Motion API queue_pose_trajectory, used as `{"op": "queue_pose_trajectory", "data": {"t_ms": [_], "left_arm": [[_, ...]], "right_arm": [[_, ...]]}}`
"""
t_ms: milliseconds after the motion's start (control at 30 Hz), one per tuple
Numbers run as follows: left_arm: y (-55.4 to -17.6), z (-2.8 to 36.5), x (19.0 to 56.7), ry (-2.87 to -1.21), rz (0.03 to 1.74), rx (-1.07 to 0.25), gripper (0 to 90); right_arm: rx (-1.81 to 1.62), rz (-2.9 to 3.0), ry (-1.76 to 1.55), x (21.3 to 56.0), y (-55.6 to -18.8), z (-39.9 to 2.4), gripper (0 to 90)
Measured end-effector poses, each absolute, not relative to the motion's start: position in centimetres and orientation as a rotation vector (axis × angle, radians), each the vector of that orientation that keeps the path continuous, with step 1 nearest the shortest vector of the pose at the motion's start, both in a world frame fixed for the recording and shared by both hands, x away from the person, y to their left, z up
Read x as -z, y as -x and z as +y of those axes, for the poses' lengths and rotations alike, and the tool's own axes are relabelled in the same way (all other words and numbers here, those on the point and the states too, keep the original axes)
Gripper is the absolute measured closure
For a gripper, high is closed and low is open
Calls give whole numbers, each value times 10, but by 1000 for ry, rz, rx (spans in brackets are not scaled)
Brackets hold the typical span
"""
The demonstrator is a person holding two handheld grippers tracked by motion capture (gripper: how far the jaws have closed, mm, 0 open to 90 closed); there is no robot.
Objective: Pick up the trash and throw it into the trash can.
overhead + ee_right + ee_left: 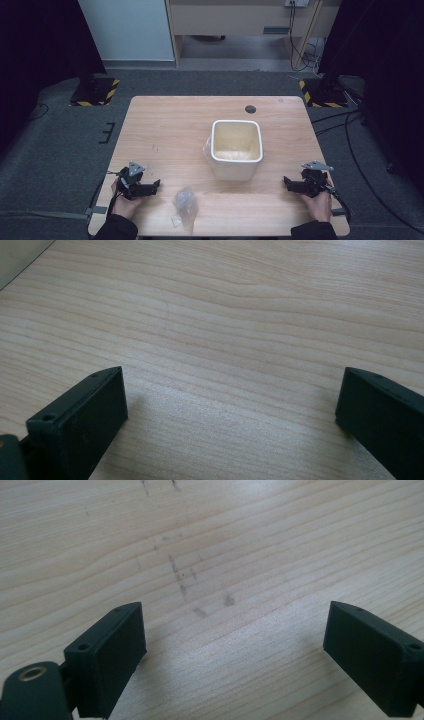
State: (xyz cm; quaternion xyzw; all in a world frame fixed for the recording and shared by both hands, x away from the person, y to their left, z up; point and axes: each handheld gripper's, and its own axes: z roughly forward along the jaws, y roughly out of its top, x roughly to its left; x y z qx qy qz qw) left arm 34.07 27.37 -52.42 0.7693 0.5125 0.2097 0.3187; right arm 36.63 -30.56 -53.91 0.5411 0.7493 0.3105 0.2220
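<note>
Crumpled clear plastic bag (185, 202) lies lower centre of frame on the light wooden table (165, 125), just right of the left gripper (146, 188), far from the right gripper (292, 183). Both sets of jaws spread wide, empty. White square plastic bin (236, 149) sits mid-frame above the bag. Left is likely the nearer reach.
</note>
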Motion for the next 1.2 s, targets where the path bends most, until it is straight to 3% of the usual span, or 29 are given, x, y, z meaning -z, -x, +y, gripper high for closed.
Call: {"op": "queue_pose_trajectory", "data": {"t_ms": [233,1200], "left_arm": [[-325,286,501,-1856,1322,-605,117],[-300,287,456,-1663,1216,-666,131]], "right_arm": [[-864,2076,-1489,539,-365,-305,3],[-863,2077,-1488,539,-365,-305,3]]}}
